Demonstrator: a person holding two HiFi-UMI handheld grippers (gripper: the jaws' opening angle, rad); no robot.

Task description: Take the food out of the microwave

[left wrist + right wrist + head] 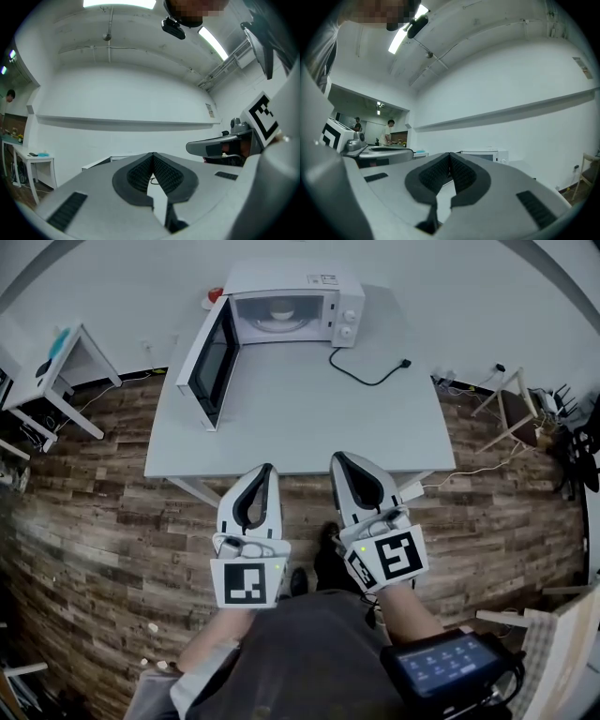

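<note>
1. Approach: left gripper (266,471) and right gripper (339,461), closed and empty, hover at the grey desk's (300,418) near edge.
2. The pale food dish (279,310) sits inside the open white microwave (323,282), far left.
3. Next, likely: reach in, opening jaws.

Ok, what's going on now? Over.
Left gripper and right gripper shut, empty. Bowl in microwave, door open. Cable lies right of path.

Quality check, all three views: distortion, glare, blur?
Head view: heavy fisheye, the plank floor bows and the corners go dark; light is even, the microwave cavity reads clearly, no blur. Left gripper view: ceiling light blown out at the top edge, wall ledge curves. Right gripper view: tube light glares at upper left.
</note>
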